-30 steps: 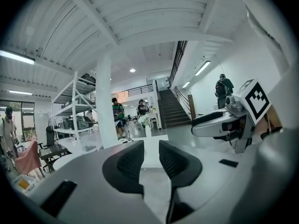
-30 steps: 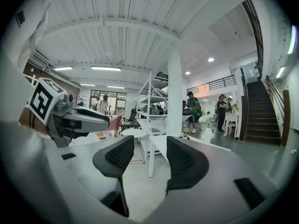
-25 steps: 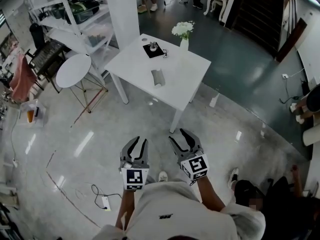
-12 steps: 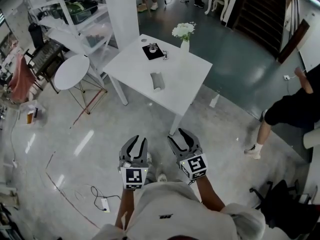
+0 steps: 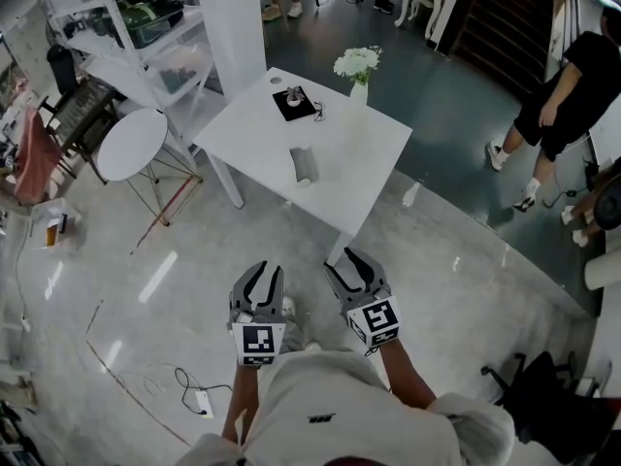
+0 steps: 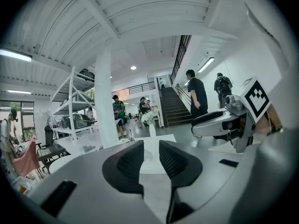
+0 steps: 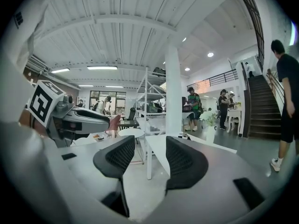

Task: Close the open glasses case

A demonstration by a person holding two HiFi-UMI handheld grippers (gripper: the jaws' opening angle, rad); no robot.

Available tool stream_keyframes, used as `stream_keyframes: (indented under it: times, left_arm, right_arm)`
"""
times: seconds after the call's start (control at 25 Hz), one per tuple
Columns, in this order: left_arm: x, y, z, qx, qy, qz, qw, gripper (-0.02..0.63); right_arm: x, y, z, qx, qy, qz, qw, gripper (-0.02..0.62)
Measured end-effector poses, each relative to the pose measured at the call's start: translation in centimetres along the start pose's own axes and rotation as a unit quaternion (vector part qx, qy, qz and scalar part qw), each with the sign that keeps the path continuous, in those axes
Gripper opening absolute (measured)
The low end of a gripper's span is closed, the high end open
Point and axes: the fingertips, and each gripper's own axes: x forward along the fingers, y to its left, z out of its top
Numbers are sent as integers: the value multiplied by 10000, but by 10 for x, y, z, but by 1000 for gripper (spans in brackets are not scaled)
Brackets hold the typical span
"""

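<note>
The only print in view is the black-and-white square pattern on the marker cubes (image 5: 258,344); a small dark mark on the wearer's pale shirt (image 5: 330,396) is too small to read. The left gripper (image 5: 265,276), low and centre-left in the head view, has its jaws a narrow gap apart with nothing between them. The right gripper (image 5: 346,266), just beside it at centre-right, stands wider and empty, its jaws having just been closing a little. Both hang over a polished grey floor (image 5: 194,250) that mirrors the ceiling lights and turns darker green-grey toward the upper right. The glasses case (image 5: 304,164) is a small grey shape lying on the square white table (image 5: 364,153) in the upper middle of the frame, well apart from both grippers. At this size, whether its lid is up cannot be told. On the same top, farther back, stand a vase of white flowers (image 5: 357,71) and a black mat (image 5: 294,103) bearing an object too small to name. Left of the table are a round white table (image 5: 131,142), white shelving (image 5: 126,17) and a white pillar (image 5: 233,17). Dark stairs (image 5: 505,17) fill the upper right, where a person in black (image 5: 563,95) is cut off by the frame edge. In the gripper views the case cannot be made out.
</note>
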Motion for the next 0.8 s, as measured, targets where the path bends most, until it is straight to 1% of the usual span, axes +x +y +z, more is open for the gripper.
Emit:
stream_keyframes:
  times: [0.24, 0.44, 0.8]
  left_arm:
    - [24, 23, 3, 4, 19, -119, 9999, 115]
    - [50, 41, 7, 38, -34, -295, 9996, 115]
    - [96, 86, 11, 80, -92, -507, 9986, 115]
  right_arm:
    - [28, -8, 10, 17, 49, -108, 9999, 210]
    - [53, -20, 17, 30, 60, -264, 9996, 209]
    - [111, -31, 31, 59, 82, -440, 9990, 207]
